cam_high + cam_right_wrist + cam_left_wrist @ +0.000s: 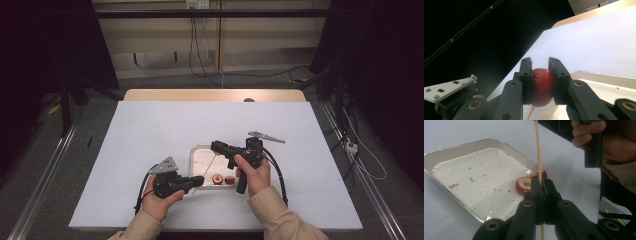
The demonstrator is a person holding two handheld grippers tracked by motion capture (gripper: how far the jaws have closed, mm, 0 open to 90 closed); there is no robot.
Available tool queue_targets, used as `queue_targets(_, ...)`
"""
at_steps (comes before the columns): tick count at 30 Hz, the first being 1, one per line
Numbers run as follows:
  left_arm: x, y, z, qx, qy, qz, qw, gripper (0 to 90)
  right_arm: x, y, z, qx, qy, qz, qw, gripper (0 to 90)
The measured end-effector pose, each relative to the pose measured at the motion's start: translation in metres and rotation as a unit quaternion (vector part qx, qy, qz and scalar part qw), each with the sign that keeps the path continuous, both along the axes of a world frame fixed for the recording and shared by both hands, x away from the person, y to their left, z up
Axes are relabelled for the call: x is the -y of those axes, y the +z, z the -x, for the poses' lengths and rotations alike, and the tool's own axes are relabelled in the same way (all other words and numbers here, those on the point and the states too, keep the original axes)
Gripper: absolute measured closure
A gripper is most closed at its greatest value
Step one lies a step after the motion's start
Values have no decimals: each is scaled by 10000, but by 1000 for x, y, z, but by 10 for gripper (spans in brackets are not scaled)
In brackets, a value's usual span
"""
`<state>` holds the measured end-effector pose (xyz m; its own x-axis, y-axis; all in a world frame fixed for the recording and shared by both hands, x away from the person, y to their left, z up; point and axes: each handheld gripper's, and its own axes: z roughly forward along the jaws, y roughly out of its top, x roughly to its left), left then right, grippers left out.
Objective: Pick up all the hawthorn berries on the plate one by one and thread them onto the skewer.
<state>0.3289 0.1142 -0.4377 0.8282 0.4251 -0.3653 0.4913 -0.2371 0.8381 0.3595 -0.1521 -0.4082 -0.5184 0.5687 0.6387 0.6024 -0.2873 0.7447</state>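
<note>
My left gripper is shut on a thin wooden skewer that points up toward the right gripper. In the high view the left gripper sits at the tray's near left corner, and the skewer slants up to the right gripper above the tray. My right gripper is shut on a round red fruit piece, with the skewer's end just beneath it. Two cut red fruit slices lie at the near edge of the white tray.
The metal-rimmed tray is speckled with red crumbs and sits on a white sheet over the table. The wooden table edge runs along the far side. Both hands hold the grippers near the front edge.
</note>
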Motion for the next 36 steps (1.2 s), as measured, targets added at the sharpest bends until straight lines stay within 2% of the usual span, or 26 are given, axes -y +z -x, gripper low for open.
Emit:
queue_targets(4,1,0,1,-10,98,13,10000,892,0,-2,-1,-76,-33,50,10000,743)
queue_targets(7,0,0,0,-27,204,78,9998,892,-1,-3,-2,-110,-61,-12,9999,743)
queue_targets(12,1,-3,0,-166,306,142,9993,894,-4,-5,-3,-140,-107,-49,9998,744)
queue_targets(13,2,-3,0,-157,341,95,9993,894,-6,-6,-3,-159,-88,-38,9998,744)
queue_targets(16,2,-3,0,-122,473,196,9986,895,-7,-6,-2,-150,-129,-100,9998,744)
queue_targets(19,3,-2,0,-127,490,198,9985,896,-8,-5,-2,-84,-176,-70,9998,745)
queue_targets(24,4,0,1,-92,557,210,9982,896,-6,-6,-2,-133,-161,-58,9998,746)
queue_targets(28,4,0,0,-114,591,254,9979,896,-6,-5,-3,-163,-131,-162,9996,746)
queue_targets(36,5,-2,-2,-264,640,331,9971,896,-11,-9,-3,-220,-68,-135,9996,746)
